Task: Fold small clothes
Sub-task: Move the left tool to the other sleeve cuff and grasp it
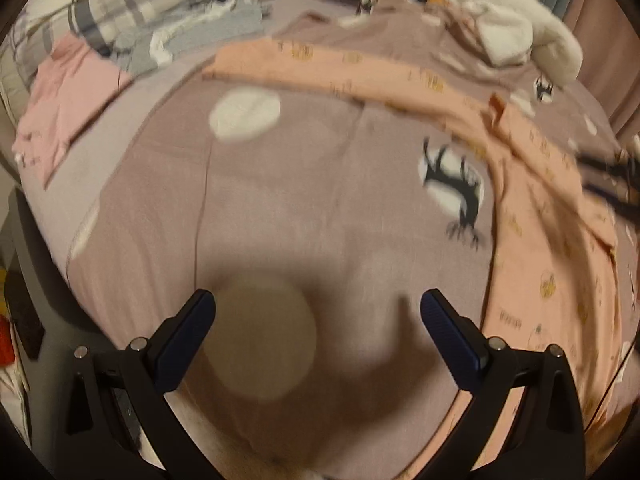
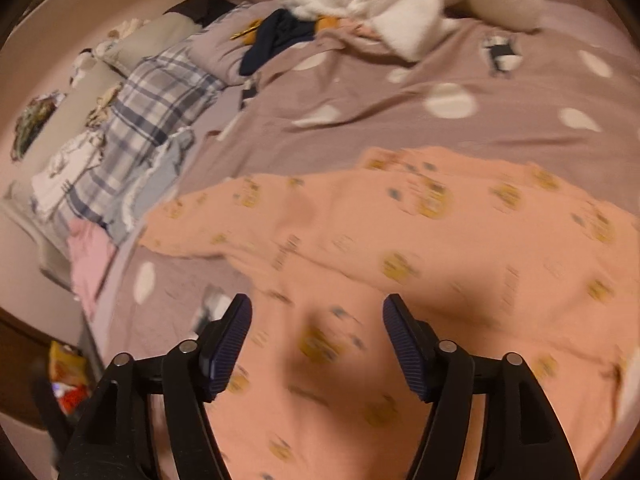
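Peach pajama garment, printed with small yellow motifs and short lines of lettering too blurred to read, lies spread on the bed directly under the right claw, whose jaws stand apart with nothing pinched between them. Its long axis runs across that view, one narrow end reaching left toward the folded pile. The left claw hangs wide open over the mauve polka-dot bedsheet, beside the garment's edge. Farther off lie a pink garment, a plaid cloth and a white fleece.
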`<control>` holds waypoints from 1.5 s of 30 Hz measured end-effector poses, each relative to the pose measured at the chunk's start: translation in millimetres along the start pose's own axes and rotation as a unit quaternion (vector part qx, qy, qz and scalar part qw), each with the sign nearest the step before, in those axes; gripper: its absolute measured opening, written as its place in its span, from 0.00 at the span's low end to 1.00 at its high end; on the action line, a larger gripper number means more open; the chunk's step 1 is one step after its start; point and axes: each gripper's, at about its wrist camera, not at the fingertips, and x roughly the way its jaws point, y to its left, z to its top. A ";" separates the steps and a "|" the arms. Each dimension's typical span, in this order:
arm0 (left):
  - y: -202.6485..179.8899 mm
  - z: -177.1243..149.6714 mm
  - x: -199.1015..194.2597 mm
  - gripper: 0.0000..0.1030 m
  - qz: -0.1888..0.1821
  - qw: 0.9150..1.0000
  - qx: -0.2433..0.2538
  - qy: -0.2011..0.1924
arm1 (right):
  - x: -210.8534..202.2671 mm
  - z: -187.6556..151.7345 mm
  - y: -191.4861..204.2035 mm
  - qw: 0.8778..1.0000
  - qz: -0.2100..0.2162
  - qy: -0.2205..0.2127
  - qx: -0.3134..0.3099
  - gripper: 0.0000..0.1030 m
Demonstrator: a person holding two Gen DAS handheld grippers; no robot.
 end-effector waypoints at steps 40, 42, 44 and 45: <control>122.5 180.0 115.4 1.00 -0.232 0.949 -0.213 0.004 | -122.5 -132.1 -131.4 0.947 -0.255 -0.070 0.183 0.99; 128.2 181.7 118.4 1.00 -0.240 0.943 -0.229 0.010 | -119.4 -131.5 -132.3 0.946 -0.256 -0.068 0.185 0.99; 130.6 186.5 119.5 1.00 -0.237 0.941 -0.241 -0.003 | -117.6 -131.6 -132.1 0.945 -0.259 -0.066 0.189 0.99; 131.4 189.6 120.5 1.00 -0.231 0.942 -0.243 -0.010 | -116.6 -132.0 -131.9 0.946 -0.256 -0.063 0.190 0.99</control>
